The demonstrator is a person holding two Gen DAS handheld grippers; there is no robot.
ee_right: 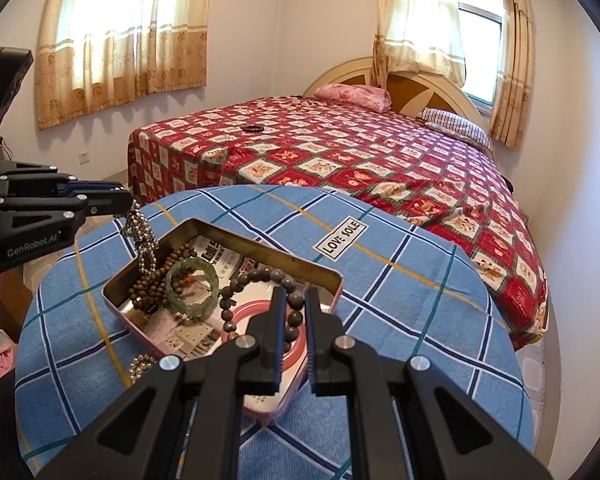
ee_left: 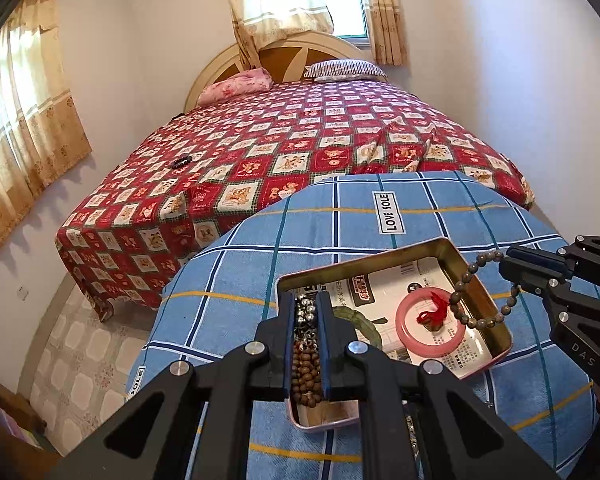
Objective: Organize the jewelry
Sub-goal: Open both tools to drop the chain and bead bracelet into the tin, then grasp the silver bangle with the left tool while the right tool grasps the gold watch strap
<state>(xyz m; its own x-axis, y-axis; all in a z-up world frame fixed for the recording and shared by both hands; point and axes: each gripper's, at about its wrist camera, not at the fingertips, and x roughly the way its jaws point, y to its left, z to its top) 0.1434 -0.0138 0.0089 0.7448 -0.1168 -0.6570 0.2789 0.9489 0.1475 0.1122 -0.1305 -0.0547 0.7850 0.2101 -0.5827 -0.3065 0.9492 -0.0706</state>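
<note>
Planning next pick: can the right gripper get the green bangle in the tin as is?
Probably not yet. The right gripper is shut on a grey bead bracelet hanging over the tin. The green bangle itself lies uncovered on top, beside the brown beads.

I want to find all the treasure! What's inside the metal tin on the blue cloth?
Inside the tin lie a pink bangle, a green bangle and small brown wooden beads, on printed paper. The right gripper covers part of the bottom.
</note>
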